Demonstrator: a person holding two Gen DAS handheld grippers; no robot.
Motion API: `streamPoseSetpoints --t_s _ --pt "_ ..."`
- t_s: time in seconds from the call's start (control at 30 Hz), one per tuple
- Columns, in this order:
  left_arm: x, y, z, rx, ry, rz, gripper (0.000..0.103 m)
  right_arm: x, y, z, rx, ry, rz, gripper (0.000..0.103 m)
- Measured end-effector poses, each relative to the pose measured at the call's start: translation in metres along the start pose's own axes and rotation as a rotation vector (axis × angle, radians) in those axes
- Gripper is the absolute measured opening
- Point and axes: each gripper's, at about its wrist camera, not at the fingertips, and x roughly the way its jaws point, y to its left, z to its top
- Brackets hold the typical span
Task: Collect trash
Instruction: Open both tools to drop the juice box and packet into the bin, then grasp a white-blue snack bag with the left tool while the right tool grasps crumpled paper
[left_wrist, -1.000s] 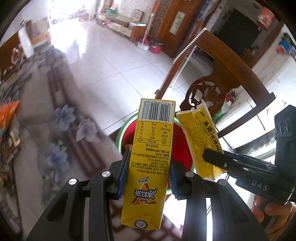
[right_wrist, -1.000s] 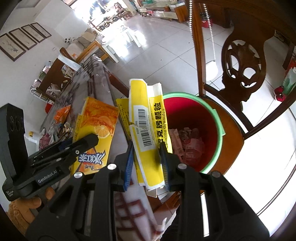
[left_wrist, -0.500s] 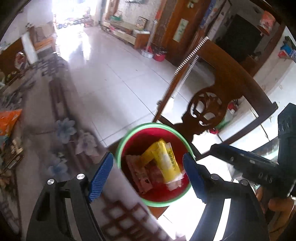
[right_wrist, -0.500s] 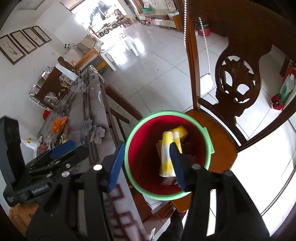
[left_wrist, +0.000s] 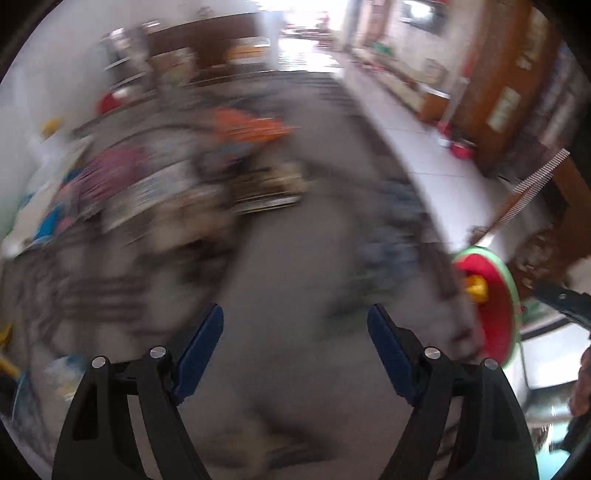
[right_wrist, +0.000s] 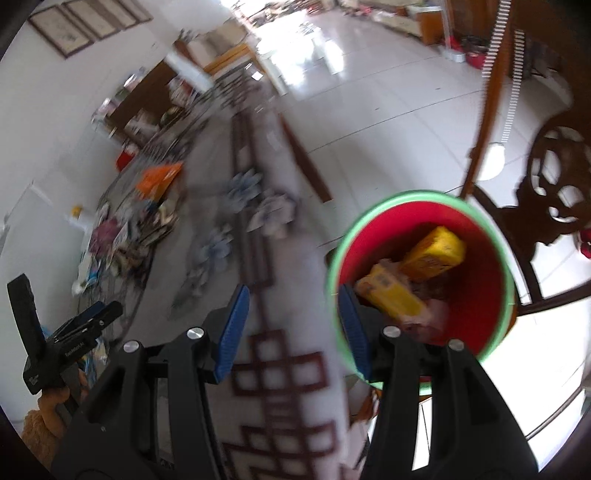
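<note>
Your left gripper (left_wrist: 295, 328) & right gripper (right_wrist: 293, 314) are spread, nothing between. Beyond: patterned table (right_wrist: 258, 229), then red bin (right_wrist: 491, 295) on chair, now holding the yellow carton (right_wrist: 436, 254) & packet (right_wrist: 391, 295) you pinched 1 s ago; jaws just opened.

Bins: one, red with a green rim (right_wrist: 493, 236), beside the tabletop (right_wrist: 295, 314)
Yellow cartons in the bin: two, a box (right_wrist: 436, 251) and a flatter pack (right_wrist: 391, 295)
Claws: two, left (left_wrist: 294, 350) and right (right_wrist: 291, 325), nothing between the fingers of either
Orange packets on the tabletop: one (right_wrist: 159, 179)
Chairs: one (right_wrist: 554, 192), dark carved wood
Other litter on the tabletop: a blurred heap, count cannot be told
</note>
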Motion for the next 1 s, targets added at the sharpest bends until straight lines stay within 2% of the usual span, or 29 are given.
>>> streamPoseSetpoints --t_s 0.07,0.17,0.33,0.4,0.57,0.7,0.73,0.83,0.9,0.97,1.0 --pt "-0.004 0.034 -0.006 -0.004 0.001 0.037 0.077 0.011 0.018 -0.003 -0.029 0.026 0.014 0.049" --pt "-0.013 0.079 -0.019 0.064 0.006 0.081 0.077 0.023 0.050 -0.008 -0.071 0.045 0.026 0.049" --pt "-0.022 0.143 -0.034 0.304 0.052 0.086 0.077 0.042 0.096 -0.023 -0.082 0.061 0.018 0.049" --pt "-0.021 0.160 -0.037 0.379 0.090 0.067 0.077 0.051 0.115 -0.030 -0.065 0.078 0.024 0.049" --pt "0.001 0.188 -0.048 0.493 0.193 -0.022 0.078 0.066 0.159 -0.047 -0.065 0.085 0.021 0.049" --pt "0.016 0.198 -0.051 0.519 0.214 -0.086 0.076 0.072 0.189 -0.059 -0.062 0.077 0.008 0.049" --pt "0.018 0.199 -0.050 0.518 0.216 -0.108 0.074 0.074 0.194 -0.061 -0.061 0.079 0.005 0.049" --pt "0.027 0.202 -0.052 0.518 0.239 -0.155 0.061 0.079 0.211 -0.067 -0.063 0.077 -0.008 0.049" --pt "0.033 0.203 -0.056 0.514 0.261 -0.184 0.044 0.082 0.222 -0.067 -0.066 0.079 -0.011 0.049" --pt "0.033 0.204 -0.059 0.495 0.249 -0.218 0.037 0.084 0.230 -0.066 -0.072 0.081 -0.013 0.049" --pt "0.032 0.204 -0.060 0.484 0.244 -0.233 0.036 0.087 0.236 -0.065 -0.075 0.085 -0.012 0.049"
